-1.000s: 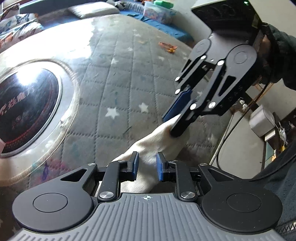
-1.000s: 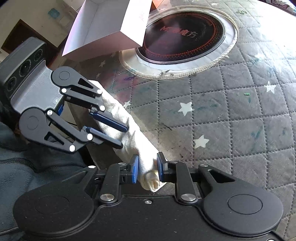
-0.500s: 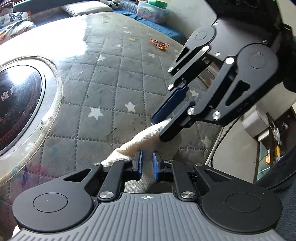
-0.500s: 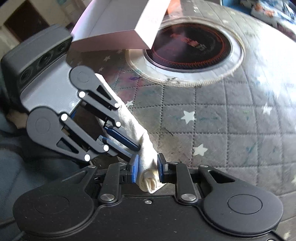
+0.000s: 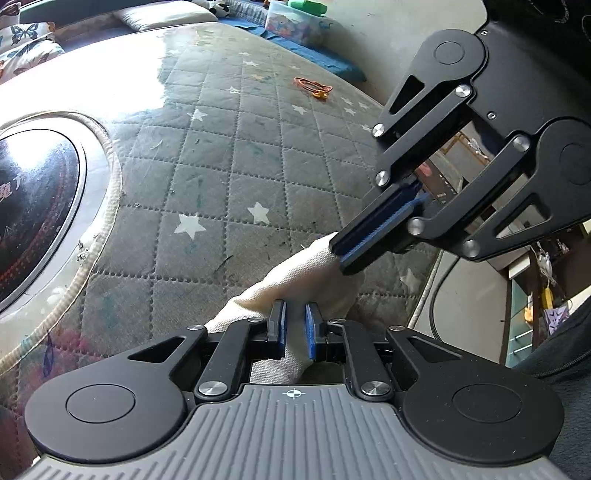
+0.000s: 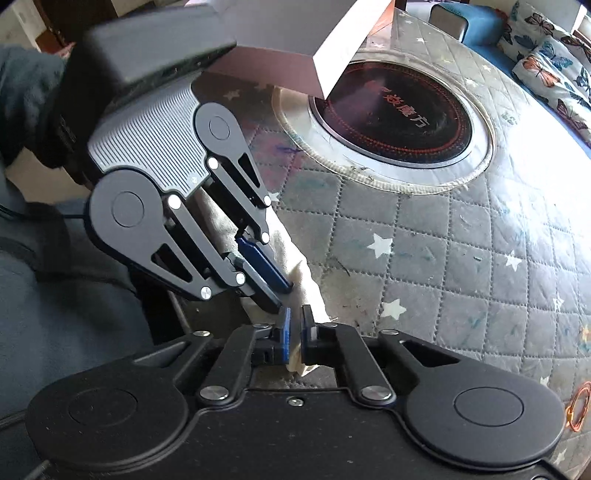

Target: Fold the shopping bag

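The shopping bag [image 5: 295,273] is cream cloth, bunched into a short roll at the near edge of the table. My left gripper [image 5: 294,317] is shut on one end of it, with cloth filling the narrow gap between the blue pads. My right gripper [image 5: 354,251] comes in from the upper right and pinches the roll's other end. In the right wrist view, the right gripper [image 6: 294,321] is shut on the bag [image 6: 301,273]. The left gripper [image 6: 280,295] sits just above and left of it, nearly touching. Most of the bag is hidden behind the two grippers.
A grey quilted cover with white stars [image 5: 229,177] spreads over the table, with a round black hotplate [image 6: 399,114] set into it. A white box [image 6: 295,33] hangs over the hotplate's left side. Orange rubber bands [image 5: 314,86] lie far out. The table edge [image 5: 428,288] runs beside the bag.
The two grippers have come much closer together, so the stretch of bag between them is shorter. Both pairs of fingers have closed tighter on the cloth.
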Demonstrator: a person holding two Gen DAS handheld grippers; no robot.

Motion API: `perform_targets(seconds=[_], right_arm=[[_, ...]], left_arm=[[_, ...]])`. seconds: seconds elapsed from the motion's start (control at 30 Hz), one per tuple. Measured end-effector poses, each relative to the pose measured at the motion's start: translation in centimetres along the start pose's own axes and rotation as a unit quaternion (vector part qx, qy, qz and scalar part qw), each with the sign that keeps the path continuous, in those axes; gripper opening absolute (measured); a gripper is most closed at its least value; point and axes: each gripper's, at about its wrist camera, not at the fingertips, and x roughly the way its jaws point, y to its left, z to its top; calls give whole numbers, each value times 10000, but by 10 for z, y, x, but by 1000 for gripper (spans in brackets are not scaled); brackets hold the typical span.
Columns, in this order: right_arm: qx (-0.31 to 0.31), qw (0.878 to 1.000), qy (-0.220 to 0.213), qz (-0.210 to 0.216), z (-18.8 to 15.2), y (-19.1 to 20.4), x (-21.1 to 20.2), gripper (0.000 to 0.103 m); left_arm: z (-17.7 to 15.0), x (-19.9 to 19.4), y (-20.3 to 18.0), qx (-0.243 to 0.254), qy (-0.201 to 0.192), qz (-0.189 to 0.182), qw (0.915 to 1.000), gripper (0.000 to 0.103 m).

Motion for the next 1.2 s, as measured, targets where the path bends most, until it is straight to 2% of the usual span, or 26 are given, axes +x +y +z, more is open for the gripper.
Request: perform_targets(seconds=[0.2,0.73,0.87,1.2], right_arm=[[31,9996,175,-207,2,0,8,0],[132,9989,367,-268,0,-8,21,0],[290,9987,354,-226,1,-9,18,0],[176,9976,619,-258,2,1,21,0]], left_arm=[[-1,-1,-2,37,-2,-10,10000,13],[-2,1,3,-84,-74,47,9999,13],[2,10,18,-6,-43,1,10000,13],[2,18,44,83,-75,40,9999,12]])
